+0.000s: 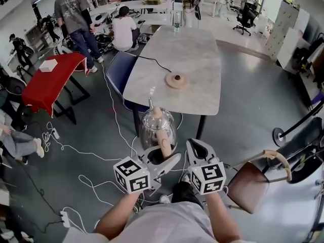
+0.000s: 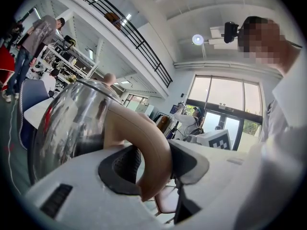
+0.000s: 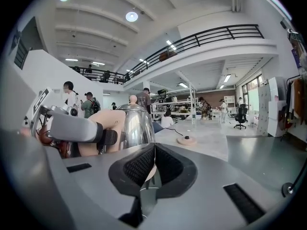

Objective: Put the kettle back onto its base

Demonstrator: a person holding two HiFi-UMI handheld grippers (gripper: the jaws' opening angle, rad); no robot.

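A steel and glass kettle [image 1: 158, 128] with a tan handle [image 1: 163, 145] hangs in the air just short of the near edge of the marble table [image 1: 202, 92]. My left gripper [image 1: 164, 155] is shut on that handle; in the left gripper view the pads clamp the handle [image 2: 152, 152] and the kettle body [image 2: 76, 123] fills the left. The round tan base [image 1: 177, 80] sits on the table beyond, cord attached. My right gripper [image 1: 196, 148] is beside the kettle, shut and empty; its view shows the kettle [image 3: 134, 126] to its left and the base [image 3: 186, 140] ahead.
A blue chair [image 1: 117, 70] stands at the table's left side and a brown chair [image 1: 253, 184] is at my right. Cables [image 1: 76, 151] trail over the floor. A red table [image 1: 50, 82] and several people are farther left. A bottle [image 1: 177, 20] stands at the table's far end.
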